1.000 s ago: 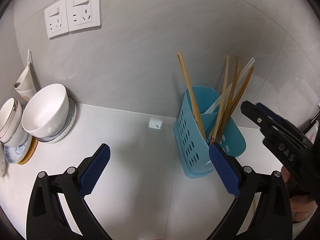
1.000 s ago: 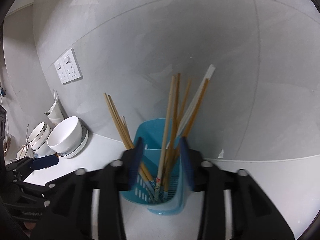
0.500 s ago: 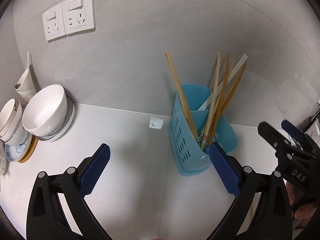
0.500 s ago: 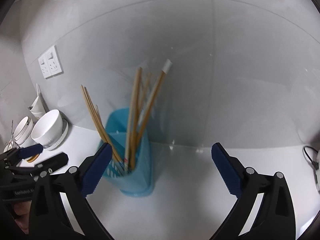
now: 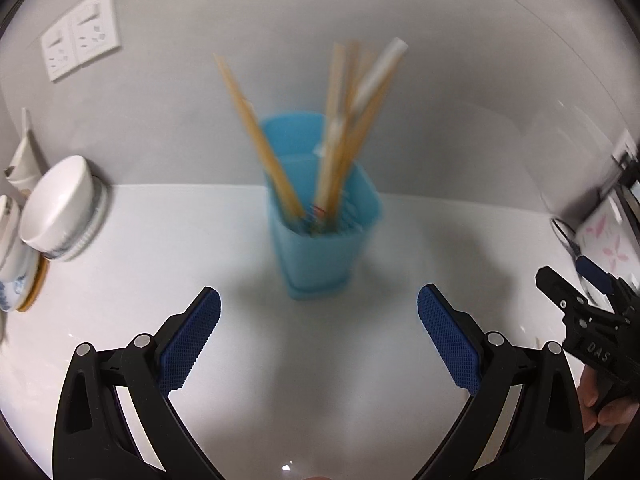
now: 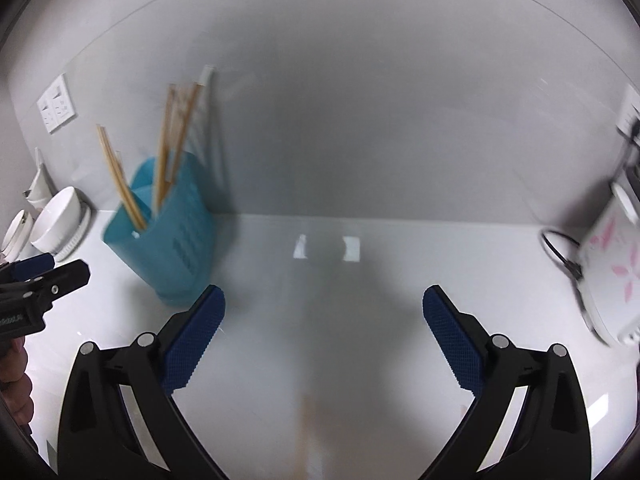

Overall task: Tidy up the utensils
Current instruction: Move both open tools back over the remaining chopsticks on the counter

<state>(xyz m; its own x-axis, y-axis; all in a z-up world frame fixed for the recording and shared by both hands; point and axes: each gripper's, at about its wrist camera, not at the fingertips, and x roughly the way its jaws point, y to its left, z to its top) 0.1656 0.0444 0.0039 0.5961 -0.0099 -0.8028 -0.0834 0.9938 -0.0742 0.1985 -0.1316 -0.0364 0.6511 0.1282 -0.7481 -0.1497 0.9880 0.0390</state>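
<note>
A blue plastic utensil holder (image 5: 320, 232) stands on the white counter near the wall, with several wooden chopsticks (image 5: 260, 140) and a white one leaning out of it. It also shows at the left of the right wrist view (image 6: 168, 228). My left gripper (image 5: 318, 344) is open and empty, facing the holder from a short way back. My right gripper (image 6: 324, 340) is open and empty, to the right of the holder over bare counter. A blurred wooden stick (image 6: 304, 436) lies on the counter below the right gripper.
White bowls (image 5: 60, 208) are stacked at the far left by the wall. Wall sockets (image 5: 80, 44) are up left. A white appliance with pink flowers (image 6: 612, 272) and a black cable (image 6: 560, 252) sit at the far right. Two small white patches (image 6: 326, 248) mark the counter.
The right gripper opened, let go beside the holder and swung away to the right. The left gripper turned to face the holder head on. Both views are motion-blurred.
</note>
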